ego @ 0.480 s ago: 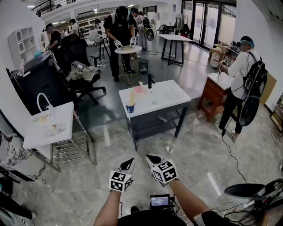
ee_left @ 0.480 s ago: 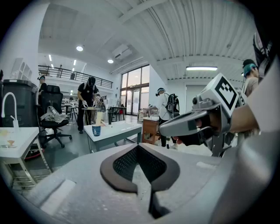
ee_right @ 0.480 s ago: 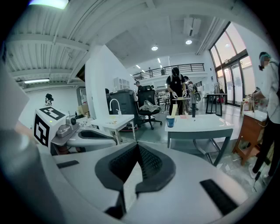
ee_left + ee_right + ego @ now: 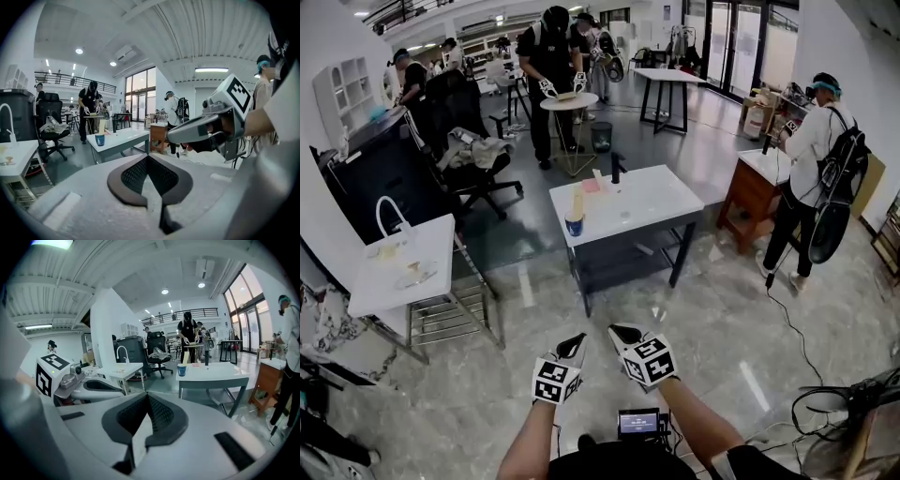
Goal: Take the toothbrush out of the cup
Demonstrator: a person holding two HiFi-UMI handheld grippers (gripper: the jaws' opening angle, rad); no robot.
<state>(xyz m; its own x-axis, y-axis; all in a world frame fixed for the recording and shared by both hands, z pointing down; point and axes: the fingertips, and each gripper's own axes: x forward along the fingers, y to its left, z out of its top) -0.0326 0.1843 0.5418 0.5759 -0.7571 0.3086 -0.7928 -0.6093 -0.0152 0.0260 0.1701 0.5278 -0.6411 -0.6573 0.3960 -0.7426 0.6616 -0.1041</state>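
A blue cup (image 4: 574,225) stands at the left end of a white sink-top table (image 4: 637,202), well ahead of me across the floor. A pale toothbrush (image 4: 578,202) sticks up out of it. Both grippers hang low in front of me, far short of the table. My left gripper (image 4: 574,345) and right gripper (image 4: 623,331) sit side by side, jaws shut and empty. The left gripper view shows the cup (image 4: 99,139) small and far off beyond the left gripper (image 4: 147,157). In the right gripper view the cup (image 4: 182,370) and toothbrush (image 4: 186,357) stand beyond the right gripper (image 4: 146,394).
A black faucet (image 4: 616,169) rises at the table's back. A white side table (image 4: 398,267) on a metal frame stands left, with a black office chair (image 4: 473,159) behind it. One person (image 4: 811,178) works at a wooden cabinet on the right; another (image 4: 555,66) stands at a round table behind.
Both grippers keep their places, shut. The head view has shifted slightly, so the table sits a little higher in it.
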